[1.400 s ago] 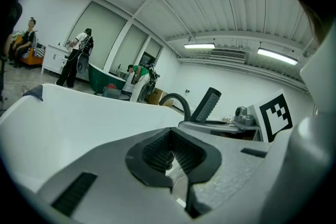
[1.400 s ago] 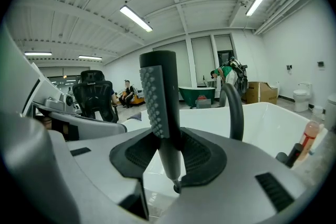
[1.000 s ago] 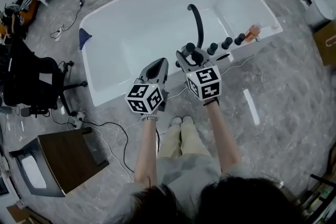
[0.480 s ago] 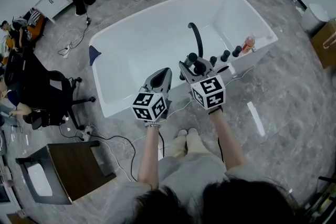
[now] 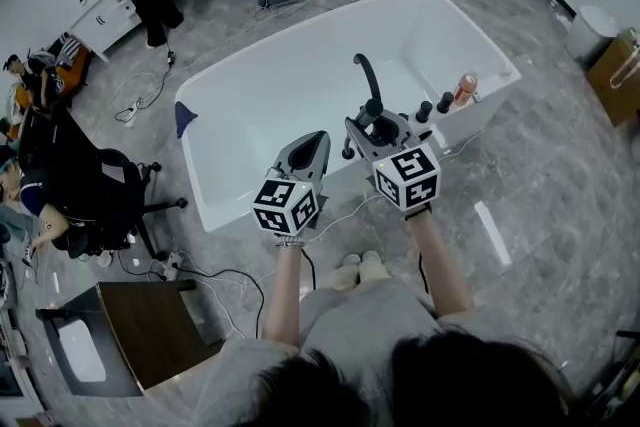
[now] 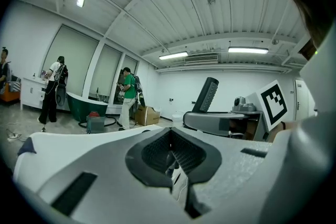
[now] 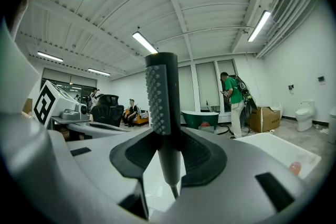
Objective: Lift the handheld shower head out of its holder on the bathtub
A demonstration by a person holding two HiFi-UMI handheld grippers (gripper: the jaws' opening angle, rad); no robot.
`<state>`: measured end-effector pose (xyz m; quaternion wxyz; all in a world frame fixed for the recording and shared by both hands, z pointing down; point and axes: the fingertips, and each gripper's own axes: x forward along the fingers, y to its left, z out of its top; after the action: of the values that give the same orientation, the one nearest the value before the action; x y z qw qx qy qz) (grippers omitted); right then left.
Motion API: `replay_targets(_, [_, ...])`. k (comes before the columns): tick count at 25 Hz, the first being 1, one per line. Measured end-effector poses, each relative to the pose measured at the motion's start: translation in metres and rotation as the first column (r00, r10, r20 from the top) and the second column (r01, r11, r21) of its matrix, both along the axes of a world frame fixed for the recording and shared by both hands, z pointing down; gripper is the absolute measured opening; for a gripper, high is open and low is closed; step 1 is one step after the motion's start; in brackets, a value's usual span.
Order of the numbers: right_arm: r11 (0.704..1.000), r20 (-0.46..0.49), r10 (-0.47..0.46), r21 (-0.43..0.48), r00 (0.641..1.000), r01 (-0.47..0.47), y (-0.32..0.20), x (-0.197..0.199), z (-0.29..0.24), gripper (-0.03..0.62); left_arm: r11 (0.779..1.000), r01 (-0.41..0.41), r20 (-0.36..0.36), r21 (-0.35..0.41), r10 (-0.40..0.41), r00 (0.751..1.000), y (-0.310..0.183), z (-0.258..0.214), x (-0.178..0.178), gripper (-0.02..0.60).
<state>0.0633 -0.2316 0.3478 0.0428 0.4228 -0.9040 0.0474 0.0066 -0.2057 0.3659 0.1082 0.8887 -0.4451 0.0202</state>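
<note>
The black handheld shower head (image 7: 163, 107) stands upright between the pads of my right gripper (image 7: 168, 157), which is shut on its handle, nozzle face turned left. In the head view the shower head (image 5: 380, 127) is seen from above in my right gripper (image 5: 372, 129), held over the near rim of the white bathtub (image 5: 300, 27), just before the curved black spout (image 5: 366, 77). My left gripper (image 5: 311, 144) hovers beside it to the left, shut, with nothing between its pads (image 6: 181, 156). From the left gripper view the shower head (image 6: 206, 96) rises above the right gripper (image 6: 220, 122).
Black tap knobs (image 5: 434, 106) and an orange bottle (image 5: 463, 87) line the tub's right rim. A hose or cable (image 5: 340, 210) trails on the floor by the tub. A black office chair (image 5: 95, 200) and a dark table (image 5: 150, 335) stand left. People are at the far end.
Both grippers have risen, and the shower head has come up with the right one. The left stays shut and empty beside it.
</note>
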Motion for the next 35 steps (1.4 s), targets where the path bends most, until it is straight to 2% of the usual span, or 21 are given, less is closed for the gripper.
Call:
replay_targets(20, [0.996, 0.048, -0.003, 0.085, 0.999, -0.001, 0.030, 0.013, -0.046, 0.133, 0.994, -0.012, 0.032, 0.112, 0.009, 0.999, 0.016, -0.038, 0.006, 0.005])
replay_targets(26, [0.996, 0.054, -0.005, 0.094, 0.999, 0.000, 0.026, 0.012, -0.047, 0.133, 0.993, -0.013, 0.026, 0.119, 0.010, 1.000, 0.010, -0.038, 0.005, 0.005])
replay_targets(35, [0.994, 0.079, -0.020, 0.105, 0.997, 0.011, 0.021, 0.016, -0.048, 0.133, 0.996, -0.034, 0.043, 0.088, 0.030, 0.999, 0.003, -0.026, 0.015, 0.005])
